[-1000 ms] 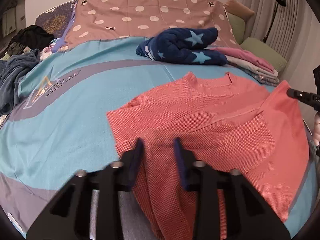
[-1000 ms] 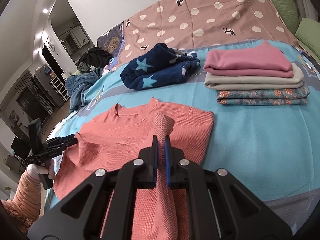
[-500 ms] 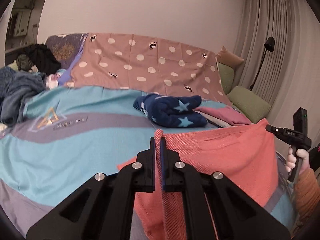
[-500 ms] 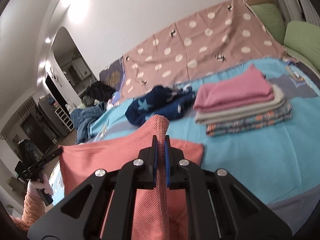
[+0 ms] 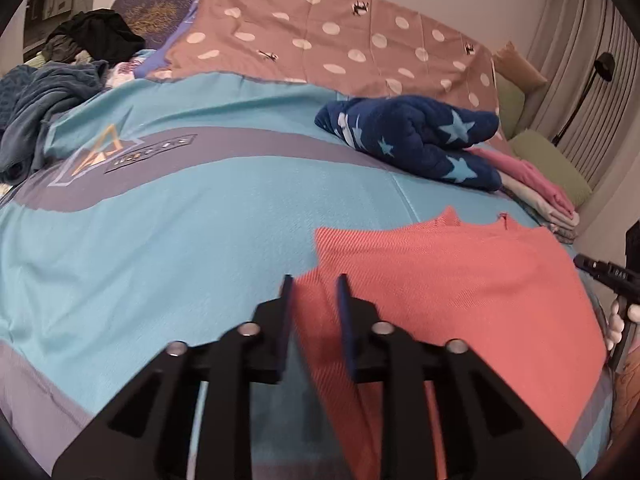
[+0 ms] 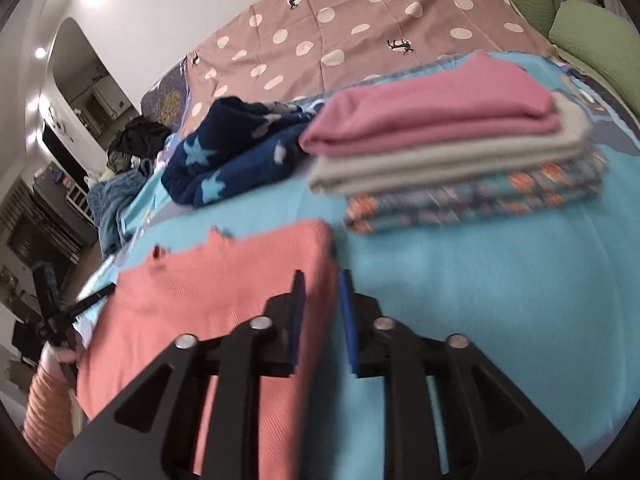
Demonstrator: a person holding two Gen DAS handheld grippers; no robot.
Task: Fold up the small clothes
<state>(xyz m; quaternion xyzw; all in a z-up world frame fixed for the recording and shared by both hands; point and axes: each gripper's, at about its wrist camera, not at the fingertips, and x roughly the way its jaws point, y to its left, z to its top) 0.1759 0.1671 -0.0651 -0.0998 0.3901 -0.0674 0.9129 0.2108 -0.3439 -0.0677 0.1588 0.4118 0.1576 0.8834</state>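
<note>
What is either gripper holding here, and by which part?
Nothing: left gripper and right gripper are both open over the coral shirt lying folded on the bed.

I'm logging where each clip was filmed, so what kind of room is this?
Most likely a home bedroom: the clothes lie on a wide bed with a turquoise and grey printed cover, green pillows sit at its far end, and pleated curtains hang behind a black floor lamp.
</note>
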